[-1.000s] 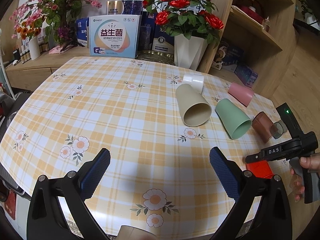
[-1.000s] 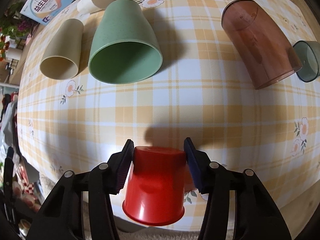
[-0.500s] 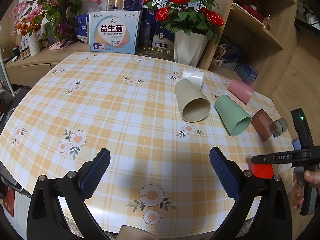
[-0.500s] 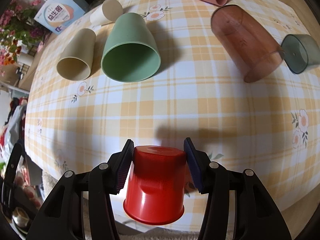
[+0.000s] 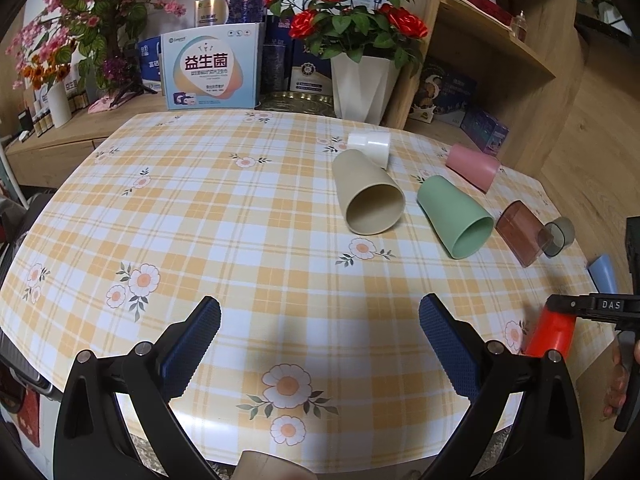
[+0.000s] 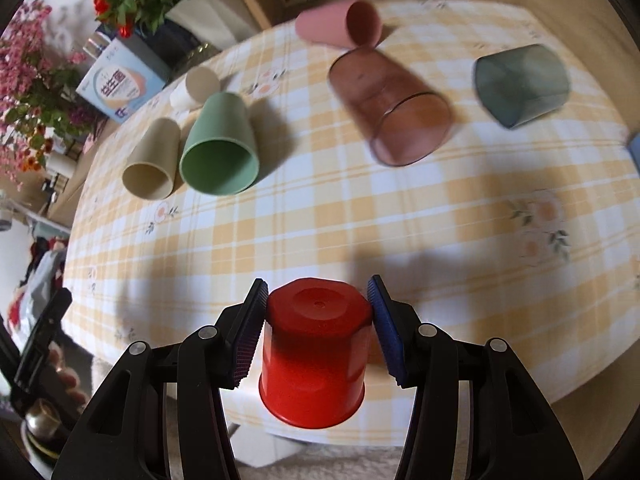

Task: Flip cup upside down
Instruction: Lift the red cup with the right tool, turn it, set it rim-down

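My right gripper (image 6: 318, 312) is shut on a red cup (image 6: 316, 352), held bottom-up with its rim toward the camera, above the near table edge. The red cup also shows in the left wrist view (image 5: 550, 334), at the table's right edge, under the right gripper's arm. My left gripper (image 5: 320, 336) is open and empty above the front of the plaid table (image 5: 200, 208). Other cups lie on their sides: beige (image 5: 368, 204), green (image 5: 454, 216), pink (image 5: 472, 166), brown translucent (image 5: 520, 232), grey translucent (image 5: 558, 236), white (image 5: 370, 146).
A white pot of red roses (image 5: 360, 80) and a printed box (image 5: 212, 72) stand behind the table. Wooden shelves (image 5: 500, 48) rise at the right. A blue object (image 5: 604, 272) lies at the right table edge. A beige rim (image 5: 264, 466) shows below the left gripper.
My right gripper has drawn back and risen with the red cup; the lying cups look farther away and the view has tilted. The left gripper has also pulled back a little.
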`<action>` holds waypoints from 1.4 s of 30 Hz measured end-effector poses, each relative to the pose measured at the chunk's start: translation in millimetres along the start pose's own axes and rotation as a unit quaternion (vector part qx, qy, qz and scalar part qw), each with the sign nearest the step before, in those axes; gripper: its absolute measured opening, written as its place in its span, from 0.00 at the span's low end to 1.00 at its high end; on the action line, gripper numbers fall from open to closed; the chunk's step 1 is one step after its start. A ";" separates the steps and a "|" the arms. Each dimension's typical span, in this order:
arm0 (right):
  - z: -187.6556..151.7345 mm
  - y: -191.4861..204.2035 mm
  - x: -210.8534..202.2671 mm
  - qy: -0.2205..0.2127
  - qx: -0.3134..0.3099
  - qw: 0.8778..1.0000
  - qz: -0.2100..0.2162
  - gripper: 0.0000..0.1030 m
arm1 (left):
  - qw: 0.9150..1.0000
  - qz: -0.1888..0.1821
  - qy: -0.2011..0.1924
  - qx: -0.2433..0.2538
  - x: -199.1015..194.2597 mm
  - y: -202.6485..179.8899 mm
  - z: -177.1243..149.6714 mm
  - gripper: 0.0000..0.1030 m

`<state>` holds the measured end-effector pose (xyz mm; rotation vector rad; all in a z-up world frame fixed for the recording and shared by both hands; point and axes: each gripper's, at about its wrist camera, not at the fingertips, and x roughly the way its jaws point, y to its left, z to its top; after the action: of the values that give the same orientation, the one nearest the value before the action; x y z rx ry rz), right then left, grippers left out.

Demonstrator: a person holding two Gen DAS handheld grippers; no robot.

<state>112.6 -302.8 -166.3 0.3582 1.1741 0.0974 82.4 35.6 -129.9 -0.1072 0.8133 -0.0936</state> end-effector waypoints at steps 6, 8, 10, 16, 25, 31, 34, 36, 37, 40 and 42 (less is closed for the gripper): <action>-3.8 -0.2 -7.3 -0.049 -0.025 0.998 -0.032 0.49 | 1.000 -0.001 0.002 0.010 -0.9 -7.6 -2.3 0.94; -4.1 1.4 -6.7 -0.059 -0.033 0.997 -0.040 0.48 | 1.000 0.000 0.001 0.009 -1.8 -7.2 -2.1 0.94; -2.7 2.3 -5.4 -0.071 -0.034 0.996 -0.047 0.48 | 1.000 0.001 -0.001 0.008 -2.7 -6.9 -1.8 0.94; 8.7 2.8 2.0 -0.085 -0.024 0.995 -0.055 0.48 | 1.000 0.002 -0.001 0.010 -4.7 -7.5 -1.7 0.94; 16.5 2.5 -0.4 -0.096 -0.029 0.993 -0.070 0.49 | 1.000 0.003 0.000 0.003 -3.7 -4.3 -1.1 0.94; 7.5 10.0 -3.5 -0.103 -0.044 0.990 -0.085 0.49 | 1.000 0.004 -0.001 0.001 -2.9 -3.5 -0.8 0.94; -0.1 13.4 -6.2 -0.105 -0.045 0.990 -0.084 0.49 | 1.000 0.003 -0.003 -0.003 -3.8 -2.8 -0.8 0.94; -4.9 14.8 -8.0 -0.108 -0.045 0.989 -0.087 0.49 | 1.000 0.003 -0.004 -0.002 -5.0 -3.1 -0.8 0.94; -8.3 15.2 -8.7 -0.109 -0.044 0.989 -0.086 0.49 | 1.000 0.003 -0.004 -0.002 -5.7 -3.2 -0.5 0.94; -16.5 15.5 -8.7 -0.105 -0.042 0.990 -0.080 0.49 | 1.000 0.003 -0.004 0.001 -7.8 -4.1 -0.2 0.94; -21.4 15.4 -7.8 -0.101 -0.041 0.991 -0.078 0.49 | 1.000 0.002 -0.004 0.002 -9.3 -5.2 -0.3 0.94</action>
<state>91.7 -285.6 -161.6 0.1979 0.9904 -0.0258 75.6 31.6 -122.6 -0.1018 0.8060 -0.0914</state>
